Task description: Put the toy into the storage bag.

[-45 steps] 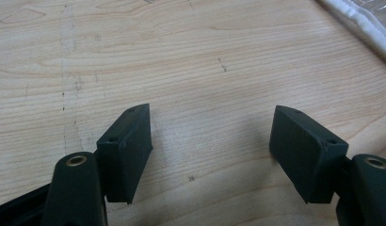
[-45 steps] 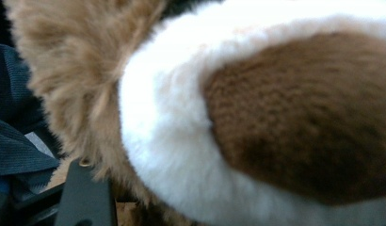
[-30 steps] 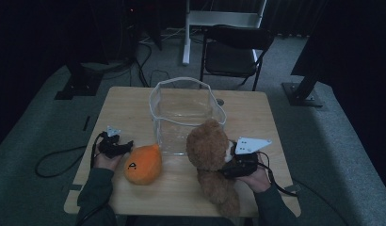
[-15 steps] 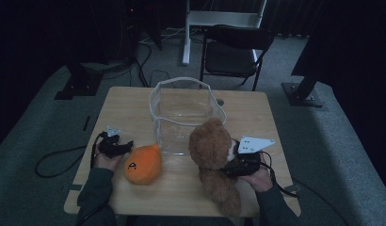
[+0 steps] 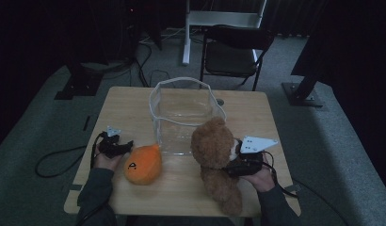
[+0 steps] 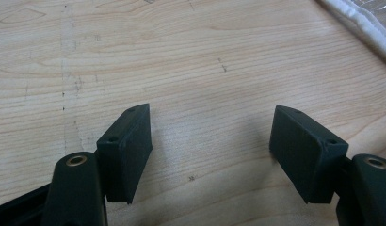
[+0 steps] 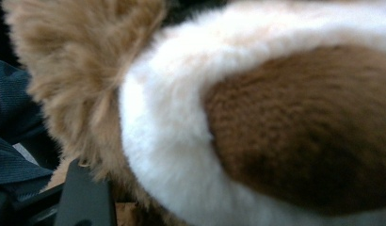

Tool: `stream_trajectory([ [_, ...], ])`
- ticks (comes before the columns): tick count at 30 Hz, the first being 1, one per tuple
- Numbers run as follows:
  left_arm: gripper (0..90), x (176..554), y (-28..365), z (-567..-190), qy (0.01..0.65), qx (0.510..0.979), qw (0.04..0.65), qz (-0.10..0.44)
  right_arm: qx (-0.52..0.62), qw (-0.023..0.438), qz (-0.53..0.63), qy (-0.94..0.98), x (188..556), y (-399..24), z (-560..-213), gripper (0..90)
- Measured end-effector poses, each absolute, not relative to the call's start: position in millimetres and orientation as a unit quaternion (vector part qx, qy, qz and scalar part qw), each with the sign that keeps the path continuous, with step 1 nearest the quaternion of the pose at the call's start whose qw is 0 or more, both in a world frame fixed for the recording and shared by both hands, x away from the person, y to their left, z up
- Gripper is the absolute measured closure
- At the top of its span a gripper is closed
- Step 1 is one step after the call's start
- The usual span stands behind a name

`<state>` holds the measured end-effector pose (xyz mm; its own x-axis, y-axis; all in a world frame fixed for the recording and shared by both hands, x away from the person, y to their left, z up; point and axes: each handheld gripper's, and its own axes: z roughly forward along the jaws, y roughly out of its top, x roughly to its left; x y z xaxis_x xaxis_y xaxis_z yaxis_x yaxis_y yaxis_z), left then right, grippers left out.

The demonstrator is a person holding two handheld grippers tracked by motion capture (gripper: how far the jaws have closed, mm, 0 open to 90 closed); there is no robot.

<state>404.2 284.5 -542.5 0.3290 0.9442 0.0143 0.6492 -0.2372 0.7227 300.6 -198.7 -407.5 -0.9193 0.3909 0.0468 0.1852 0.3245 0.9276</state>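
A brown teddy bear lies at the table's front right with its head raised beside a clear soft-walled bin. My right gripper is pressed into the bear's side and shut on it. In the right gripper view, brown and white fur crowds the picture and one black finger shows at the bottom left. An orange plush toy rests at the front left. Just left of it my left gripper sits low over the table. Its jaws stand wide open over bare wood.
The wooden table is small, and its front edge lies close to both hands. The bin's white rim shows at the top right of the left gripper view. A black chair stands behind the table, and a cable loops on the floor at left.
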Motion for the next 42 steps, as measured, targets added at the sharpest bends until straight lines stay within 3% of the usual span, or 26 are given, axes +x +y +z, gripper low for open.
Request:
stream_trajectory([
  [42, 30.6, 404.2, 284.5, -542.4, 0.53, 0.752, 0.316, 0.232, 0.191, 0.111, 0.553, 0.803, 301.1, -210.7, -403.7, 33.0],
])
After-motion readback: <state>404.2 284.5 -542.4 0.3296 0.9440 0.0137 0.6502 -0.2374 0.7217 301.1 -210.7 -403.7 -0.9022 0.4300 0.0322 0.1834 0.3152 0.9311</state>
